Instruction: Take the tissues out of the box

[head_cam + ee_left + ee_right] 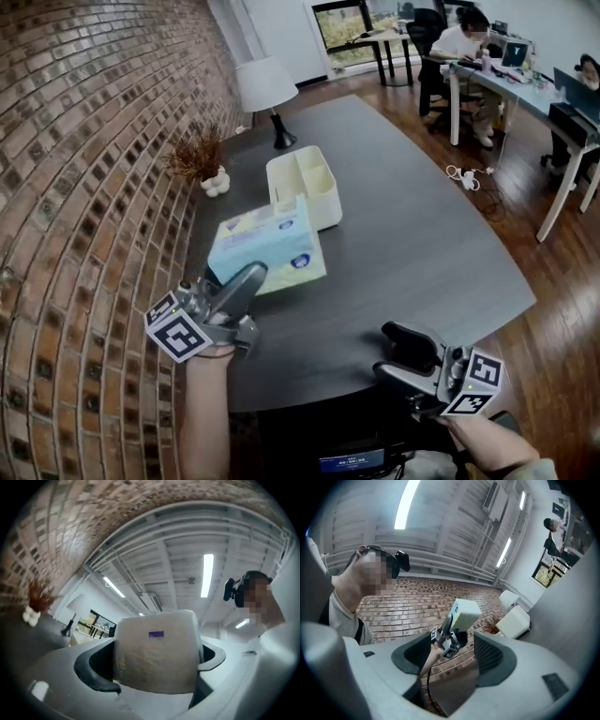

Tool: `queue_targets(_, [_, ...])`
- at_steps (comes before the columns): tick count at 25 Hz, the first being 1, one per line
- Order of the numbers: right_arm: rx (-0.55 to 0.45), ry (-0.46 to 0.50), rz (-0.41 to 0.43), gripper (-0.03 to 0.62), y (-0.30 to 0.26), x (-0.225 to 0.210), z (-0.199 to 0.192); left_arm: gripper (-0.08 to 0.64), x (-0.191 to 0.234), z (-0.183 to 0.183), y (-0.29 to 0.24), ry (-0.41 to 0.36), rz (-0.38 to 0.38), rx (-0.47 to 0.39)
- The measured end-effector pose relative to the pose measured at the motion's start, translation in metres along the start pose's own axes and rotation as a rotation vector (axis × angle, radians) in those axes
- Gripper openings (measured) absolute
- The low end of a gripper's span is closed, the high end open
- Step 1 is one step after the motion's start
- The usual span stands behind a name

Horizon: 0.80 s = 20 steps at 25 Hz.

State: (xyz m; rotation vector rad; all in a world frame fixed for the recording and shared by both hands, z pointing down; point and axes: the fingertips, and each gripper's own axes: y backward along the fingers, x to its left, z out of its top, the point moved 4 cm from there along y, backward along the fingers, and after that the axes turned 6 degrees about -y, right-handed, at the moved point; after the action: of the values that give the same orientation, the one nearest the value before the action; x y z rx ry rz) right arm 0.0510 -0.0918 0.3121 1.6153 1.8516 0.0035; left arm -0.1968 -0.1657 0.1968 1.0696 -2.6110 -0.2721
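Note:
A pale blue and yellow tissue box (267,248) is lifted off the dark table (412,244) and tilted, with my left gripper (246,277) shut on its near end. In the left gripper view the box's pale end (159,644) fills the gap between the jaws of the left gripper (152,663). My right gripper (405,356) hangs open and empty at the table's near edge. Between the spread jaws of the right gripper (452,663), the right gripper view shows the raised box (465,612) and the left gripper (447,637) under it. No tissue shows outside the box.
A cream divided organiser (305,183) stands just behind the box. A white lamp (265,89) and a small vase of dried twigs (202,161) sit by the curved brick wall (84,187). People work at desks (511,89) at the far right.

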Motion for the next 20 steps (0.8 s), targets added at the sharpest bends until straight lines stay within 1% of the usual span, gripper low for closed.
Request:
queue_targets(1, [0.004, 0.003, 0.001, 0.284, 0.0, 0.001, -0.002, 0.489, -0.013, -0.019, 0.014, 0.071, -0.016, -0.032])
queue_targets(3, [0.012, 0.006, 0.006, 0.284, -0.002, 0.003, -0.005, 0.488, -0.037, -0.05, 0.036, 0.186, -0.042, -0.091])
queue_targets(5, [0.02, 0.009, 0.011, 0.284, -0.004, 0.006, -0.008, 0.488, -0.054, -0.07, 0.054, 0.251, -0.053, -0.141])
queue_targets(8, [0.032, 0.014, 0.016, 0.284, -0.007, 0.009, -0.014, 0.488, -0.069, -0.079, 0.077, 0.28, -0.056, -0.215])
queue_targets(11, [0.038, 0.01, 0.018, 0.284, -0.008, 0.011, -0.016, 0.488, -0.078, -0.085, 0.095, 0.319, -0.064, -0.308])
queue_targets(13, [0.041, 0.008, 0.017, 0.284, -0.009, 0.011, -0.017, 0.488, -0.085, -0.091, 0.102, 0.356, -0.088, -0.36])
queue_targets(14, [0.043, 0.009, 0.018, 0.284, -0.009, 0.012, -0.018, 0.488, -0.09, -0.092, 0.105, 0.359, -0.107, -0.379])
queue_targets(17, [0.053, 0.015, 0.024, 0.284, -0.011, 0.015, -0.021, 0.488, -0.107, -0.093, 0.11, 0.322, -0.168, -0.404])
queue_targets(20, [0.066, 0.021, 0.034, 0.284, -0.012, 0.018, -0.025, 0.488, -0.122, -0.1, 0.114, 0.301, -0.209, -0.403])
